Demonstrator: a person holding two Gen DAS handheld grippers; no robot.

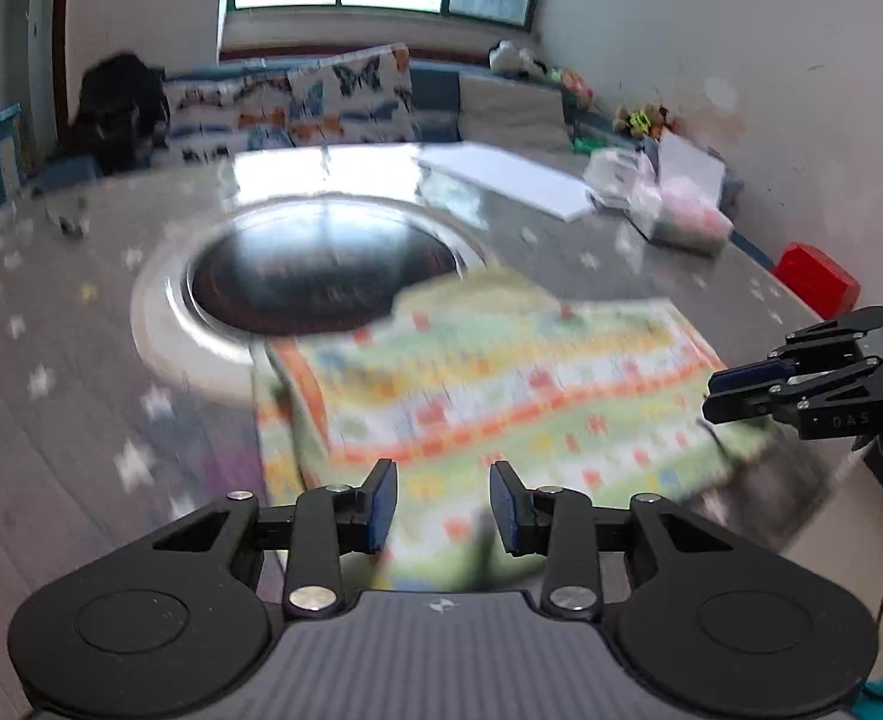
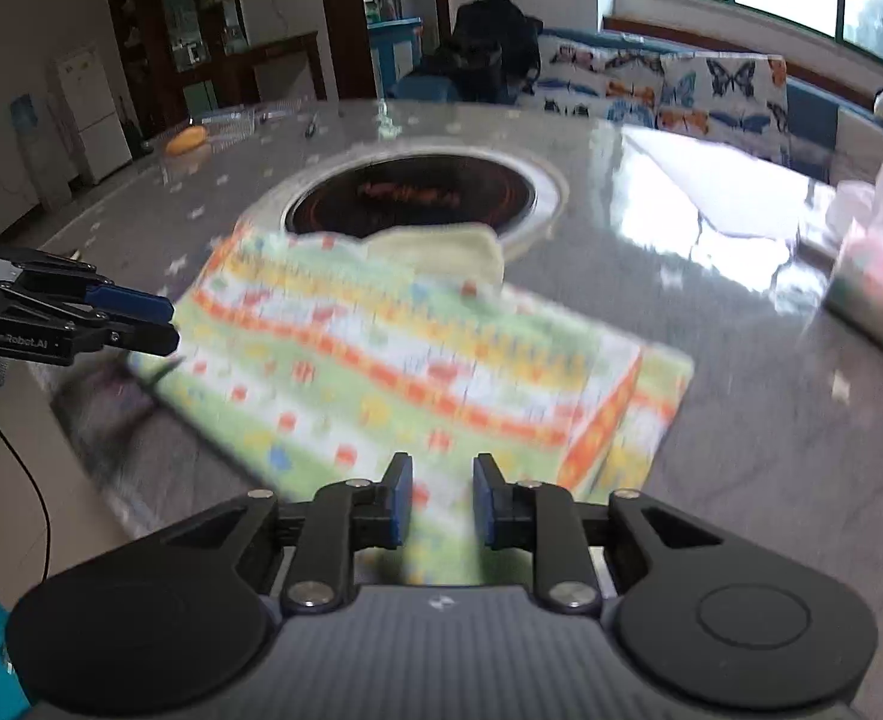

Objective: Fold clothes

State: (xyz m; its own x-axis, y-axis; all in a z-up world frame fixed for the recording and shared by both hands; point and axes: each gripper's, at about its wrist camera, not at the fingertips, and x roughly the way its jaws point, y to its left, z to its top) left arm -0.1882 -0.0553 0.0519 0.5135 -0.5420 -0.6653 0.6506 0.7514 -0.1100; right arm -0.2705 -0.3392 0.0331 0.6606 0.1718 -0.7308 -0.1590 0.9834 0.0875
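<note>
A colourful patterned garment (image 1: 489, 396) with orange, green and yellow bands lies flat on the grey table, partly folded, one edge doubled over at its left. It also shows in the right wrist view (image 2: 393, 360), with a pale lining turned up at the far edge. My left gripper (image 1: 443, 501) is open and empty, just above the garment's near edge. My right gripper (image 2: 441, 501) is open and empty, above the near edge too. Each gripper shows from the side in the other's view, the right one (image 1: 717, 390) and the left one (image 2: 165, 324). Both views are motion-blurred.
A round black cooktop with a silver rim (image 1: 321, 276) is set in the table (image 1: 81, 390) behind the garment. White boards (image 1: 507, 177), a clear box (image 1: 681, 210) and a red box (image 1: 816, 276) lie at the right. A butterfly-print sofa (image 1: 297, 102) stands behind.
</note>
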